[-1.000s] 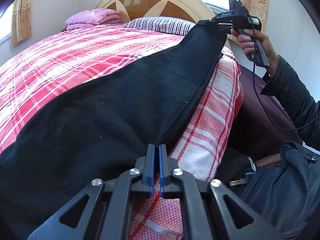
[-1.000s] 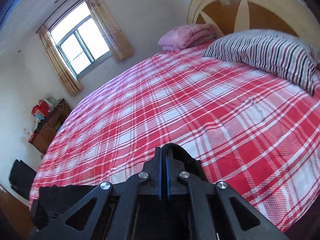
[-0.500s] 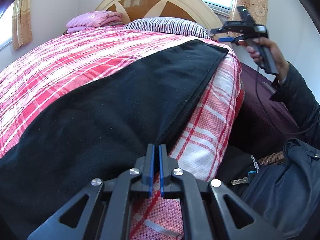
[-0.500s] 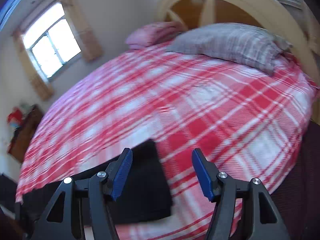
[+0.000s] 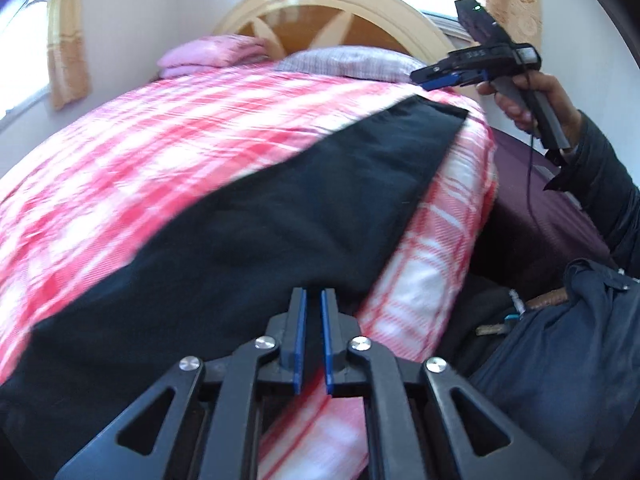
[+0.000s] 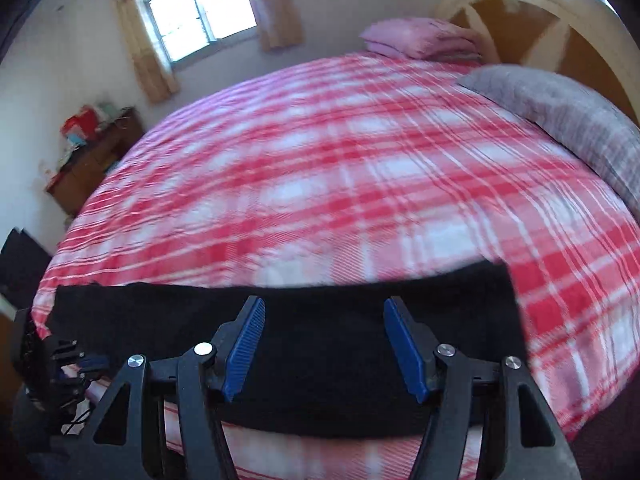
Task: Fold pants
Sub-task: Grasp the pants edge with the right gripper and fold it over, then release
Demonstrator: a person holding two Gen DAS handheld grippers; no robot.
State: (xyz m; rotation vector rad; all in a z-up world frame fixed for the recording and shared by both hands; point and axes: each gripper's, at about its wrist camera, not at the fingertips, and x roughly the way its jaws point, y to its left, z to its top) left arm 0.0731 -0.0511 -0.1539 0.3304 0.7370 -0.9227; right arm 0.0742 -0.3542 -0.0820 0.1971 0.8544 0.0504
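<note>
Right wrist view: the right gripper (image 6: pixel 324 344) hangs released over the black pants (image 6: pixel 320 320) along the bed's (image 6: pixel 320 180) near edge, so grab a hem corner squarely while the left gripper (image 5: pixel 313 340) eases apart, empty.

Upper left: bright window (image 6: pixel 200 8) flanked by yellow curtains (image 6: pixel 148 60) on white wall. Left edge: cluttered brown wooden dresser (image 6: pixel 92 160). Upper right: arched wooden headboard (image 6: pixel 560 32); centre: red-and-white plaid bedspread (image 6: pixel 340 168).

- The long black cloth pants (image 5: pixel 280 216) looked matt and slightly fuzzy.
- The red-and-white plaid woven bedspread (image 6: pixel 340 168) looked soft.
- The arched wooden headboard (image 5: pixel 332 8) shone glossy.
</note>
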